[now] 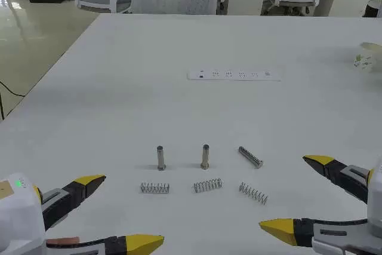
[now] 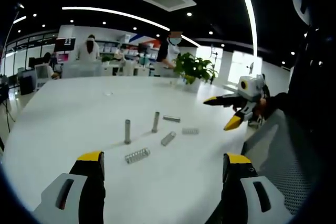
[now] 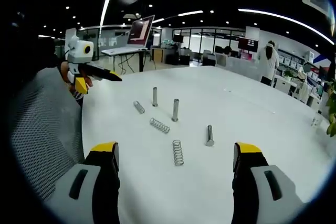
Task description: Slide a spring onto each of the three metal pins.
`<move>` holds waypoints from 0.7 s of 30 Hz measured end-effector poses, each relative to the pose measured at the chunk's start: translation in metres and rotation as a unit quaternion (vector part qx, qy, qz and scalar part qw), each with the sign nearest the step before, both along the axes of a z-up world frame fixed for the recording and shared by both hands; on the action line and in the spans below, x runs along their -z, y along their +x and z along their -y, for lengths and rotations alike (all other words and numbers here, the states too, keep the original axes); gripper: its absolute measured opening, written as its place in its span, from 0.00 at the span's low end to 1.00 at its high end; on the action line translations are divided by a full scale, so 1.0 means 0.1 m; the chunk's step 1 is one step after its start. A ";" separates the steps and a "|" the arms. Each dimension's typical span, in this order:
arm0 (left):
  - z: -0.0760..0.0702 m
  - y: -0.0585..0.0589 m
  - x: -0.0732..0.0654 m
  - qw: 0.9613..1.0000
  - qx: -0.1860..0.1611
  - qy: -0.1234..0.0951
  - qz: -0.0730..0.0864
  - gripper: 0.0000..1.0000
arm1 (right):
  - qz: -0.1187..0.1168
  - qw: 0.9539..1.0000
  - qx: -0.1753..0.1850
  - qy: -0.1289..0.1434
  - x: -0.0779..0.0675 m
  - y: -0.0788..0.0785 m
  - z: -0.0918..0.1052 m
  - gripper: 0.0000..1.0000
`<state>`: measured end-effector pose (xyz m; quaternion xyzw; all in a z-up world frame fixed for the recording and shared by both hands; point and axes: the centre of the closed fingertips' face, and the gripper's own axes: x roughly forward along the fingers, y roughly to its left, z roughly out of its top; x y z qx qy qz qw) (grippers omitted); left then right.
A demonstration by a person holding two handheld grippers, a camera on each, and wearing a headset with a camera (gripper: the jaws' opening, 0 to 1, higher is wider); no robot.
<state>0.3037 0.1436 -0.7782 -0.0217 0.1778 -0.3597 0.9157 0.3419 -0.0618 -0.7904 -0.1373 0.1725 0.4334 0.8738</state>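
L gripper and R gripper both gape empty; left spring lies crosswise just fwd of L (nearer), so I'd grab there.

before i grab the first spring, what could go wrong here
The right pin lies on its side, so it may roll away while being loaded. The left pin and middle pin stand upright with nothing holding them; a knock from the jaws could topple them. The springs lie flat and look thin, so one could slip or flick out of a pinch.
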 end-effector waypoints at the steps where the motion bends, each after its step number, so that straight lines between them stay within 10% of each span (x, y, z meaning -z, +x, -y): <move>1: 0.00 0.00 0.00 1.000 0.000 0.000 0.000 0.90 | 0.000 1.000 0.000 0.000 0.00 0.00 0.00 0.90; 21: 0.04 -0.02 -0.01 1.000 0.002 0.002 -0.002 0.90 | -0.002 1.000 -0.008 -0.007 0.03 -0.03 -0.03 0.90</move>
